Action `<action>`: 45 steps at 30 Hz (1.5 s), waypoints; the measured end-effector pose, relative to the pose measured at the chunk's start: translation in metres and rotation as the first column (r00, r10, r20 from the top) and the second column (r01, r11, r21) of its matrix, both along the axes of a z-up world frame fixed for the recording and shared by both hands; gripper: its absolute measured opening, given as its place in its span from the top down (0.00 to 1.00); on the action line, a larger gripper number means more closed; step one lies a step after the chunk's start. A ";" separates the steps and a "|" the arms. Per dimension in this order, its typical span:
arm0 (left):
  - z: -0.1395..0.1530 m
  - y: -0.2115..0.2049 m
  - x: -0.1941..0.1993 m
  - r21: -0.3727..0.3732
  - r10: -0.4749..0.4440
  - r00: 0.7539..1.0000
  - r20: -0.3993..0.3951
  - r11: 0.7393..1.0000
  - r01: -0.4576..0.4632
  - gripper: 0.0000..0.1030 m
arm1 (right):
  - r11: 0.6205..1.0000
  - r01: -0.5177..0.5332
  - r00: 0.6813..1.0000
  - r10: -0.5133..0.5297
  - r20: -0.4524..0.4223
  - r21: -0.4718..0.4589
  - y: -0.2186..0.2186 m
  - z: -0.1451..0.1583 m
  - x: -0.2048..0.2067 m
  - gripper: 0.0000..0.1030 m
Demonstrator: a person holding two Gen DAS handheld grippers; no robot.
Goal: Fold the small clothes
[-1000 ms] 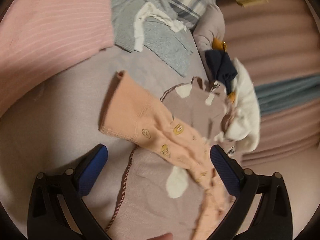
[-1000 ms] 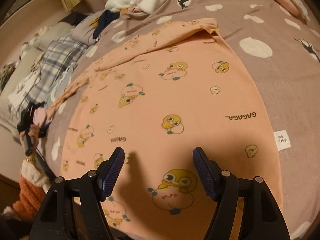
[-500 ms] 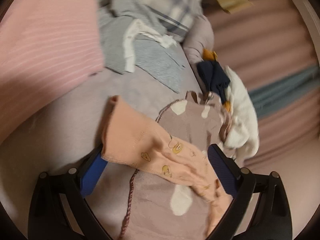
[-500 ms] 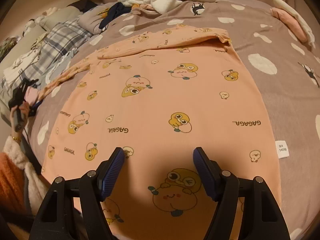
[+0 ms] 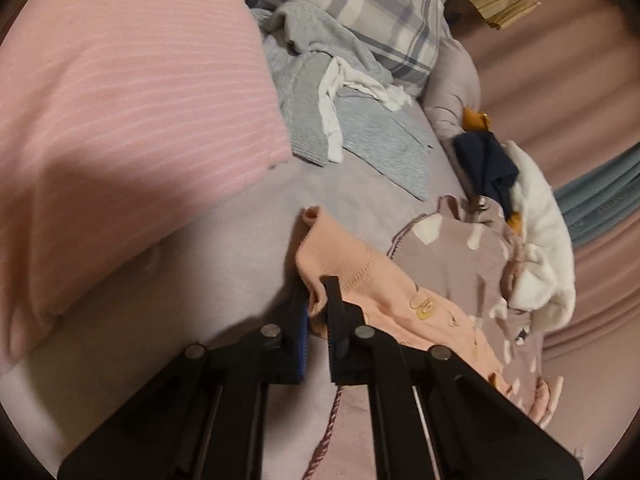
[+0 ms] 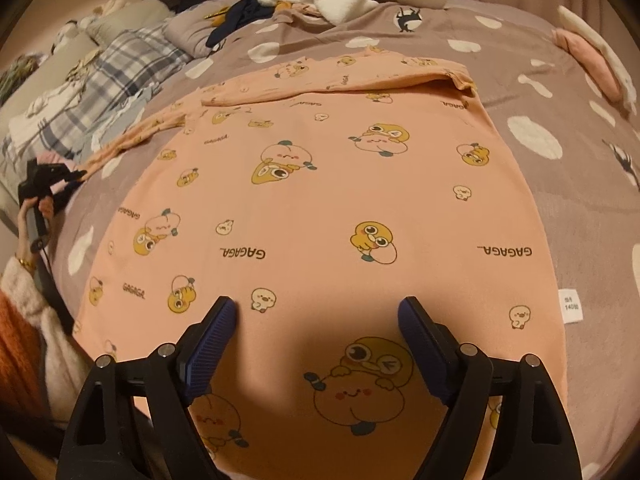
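The peach-orange child's shirt printed with yellow cartoon ducks (image 6: 340,216) lies spread flat on the mauve bedspread with white spots (image 6: 560,208), its body filling the middle of the right wrist view. One long sleeve is folded across the far end of the shirt; the other sleeve (image 6: 136,136) stretches off to the far left. A small white size label (image 6: 571,305) sticks out from the shirt's right edge.

The left gripper (image 5: 318,300) has its tongs pinched narrow on the cuff of that outstretched sleeve (image 5: 340,264), the peach fabric bunched between the blue pads. In the right wrist view this gripper (image 6: 44,178) shows small at the left edge of the bed, at the sleeve's end.

The right gripper (image 6: 318,320) hangs over the near part of the shirt with its tongs spread wide, holding nothing; whether the tips touch the fabric I cannot tell.

Beyond the cuff lie a grey knitted garment (image 5: 360,136), a plaid pillow (image 5: 384,20), a pink striped quilt (image 5: 132,92), and a white fluffy plush item (image 5: 540,248) to the right.
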State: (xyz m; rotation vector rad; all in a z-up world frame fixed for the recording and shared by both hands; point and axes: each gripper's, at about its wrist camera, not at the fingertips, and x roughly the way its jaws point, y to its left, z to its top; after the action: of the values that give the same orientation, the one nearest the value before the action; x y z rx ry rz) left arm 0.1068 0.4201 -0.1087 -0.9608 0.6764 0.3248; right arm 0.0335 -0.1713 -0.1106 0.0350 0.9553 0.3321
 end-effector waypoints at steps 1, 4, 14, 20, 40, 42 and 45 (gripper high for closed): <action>0.002 -0.001 0.000 0.007 0.014 1.000 0.004 1.000 -0.014 0.95 | 1.000 0.001 1.000 -0.001 0.000 0.005 -0.001 0.000 0.000 0.19; 0.017 -0.011 0.001 0.039 0.008 0.999 0.031 0.999 -0.009 0.96 | 0.999 0.005 1.000 -0.005 -0.006 0.036 -0.006 0.001 0.000 0.19; 0.090 -0.094 0.034 0.224 -0.123 0.992 0.032 0.968 0.113 0.96 | 0.951 -0.001 1.000 -0.001 0.007 0.310 -0.043 0.009 -0.006 0.19; 0.121 -0.190 0.061 0.320 -0.234 0.972 0.011 0.922 0.218 0.96 | 0.960 -0.090 0.991 0.059 0.122 0.266 -0.049 0.020 -0.020 0.19; 0.120 -0.462 0.097 0.364 -0.550 0.832 -0.074 0.761 0.536 0.96 | 0.922 -0.059 0.986 -0.006 0.167 0.383 -0.123 0.016 -0.033 0.19; 0.118 -0.482 0.099 0.349 -0.575 0.815 -0.076 0.750 0.562 0.96 | 0.917 -0.051 0.986 -0.017 0.166 0.397 -0.131 0.016 -0.035 0.19; 0.112 -0.501 0.101 0.334 -0.593 0.800 -0.094 0.738 0.586 0.96 | 0.908 -0.019 0.988 -0.047 0.147 0.418 -0.142 0.011 -0.035 0.19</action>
State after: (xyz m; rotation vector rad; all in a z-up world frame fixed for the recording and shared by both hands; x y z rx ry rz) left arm 0.2077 -0.0807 0.0029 -0.3671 0.8383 -0.1352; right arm -0.0017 -0.3128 -0.0997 0.4048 0.7154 0.5160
